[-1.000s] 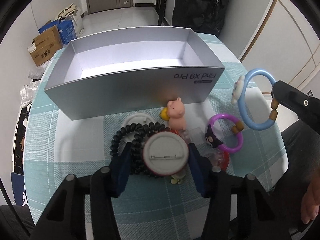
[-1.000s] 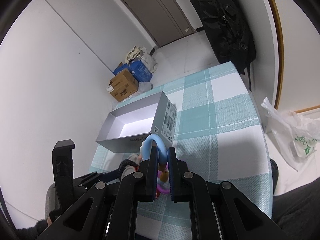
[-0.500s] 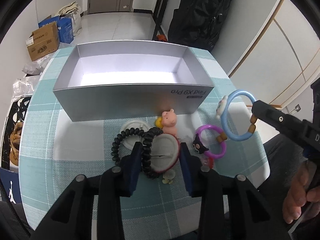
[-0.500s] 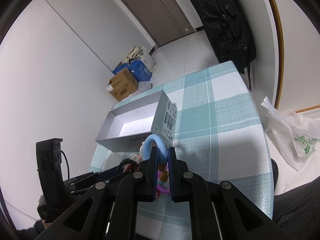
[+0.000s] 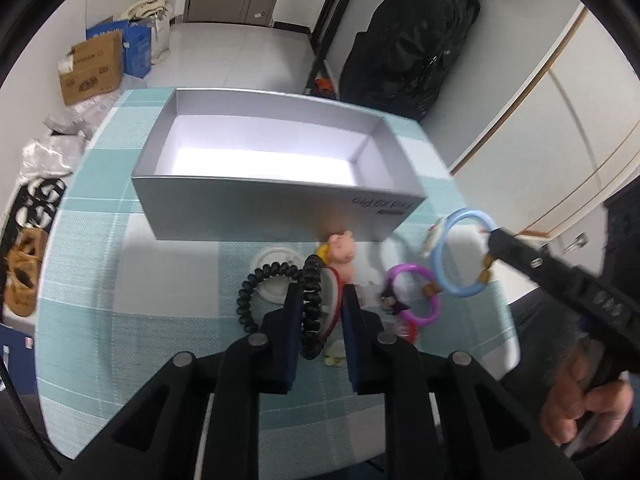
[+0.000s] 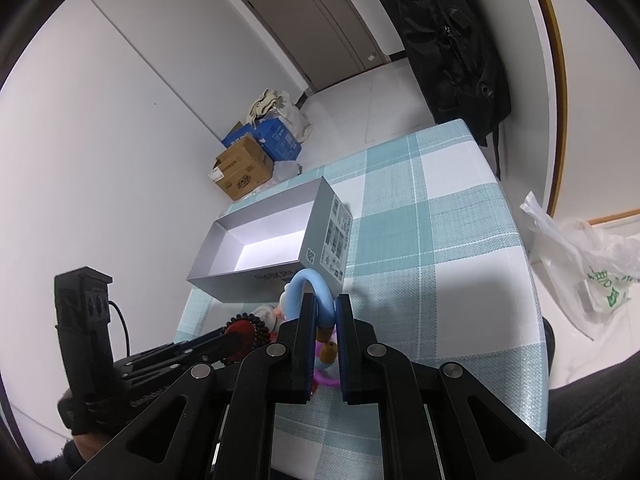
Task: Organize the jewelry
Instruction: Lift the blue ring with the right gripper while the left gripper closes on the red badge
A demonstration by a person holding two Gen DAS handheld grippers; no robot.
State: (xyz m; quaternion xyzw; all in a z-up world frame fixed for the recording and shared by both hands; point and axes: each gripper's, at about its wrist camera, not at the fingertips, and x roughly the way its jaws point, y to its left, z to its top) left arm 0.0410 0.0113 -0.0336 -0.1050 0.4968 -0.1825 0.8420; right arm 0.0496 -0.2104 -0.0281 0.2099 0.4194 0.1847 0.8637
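Left gripper (image 5: 320, 304) clamped on badge (image 5: 331, 300) plus black coil (image 5: 310, 304), above table (image 5: 120, 280). Right gripper (image 6: 324, 320) pinching blue ring (image 6: 310, 284), near box (image 5: 272, 160). Could snag: coil dragging neighbours, ring slipping.

The words on the silver box (image 5: 280, 208) are too blurry to read. The left gripper (image 5: 320, 304) covers part of the red-rimmed badge (image 5: 330, 300). A small yellowish thing (image 5: 334, 356) peeks out beneath, too small to tell.
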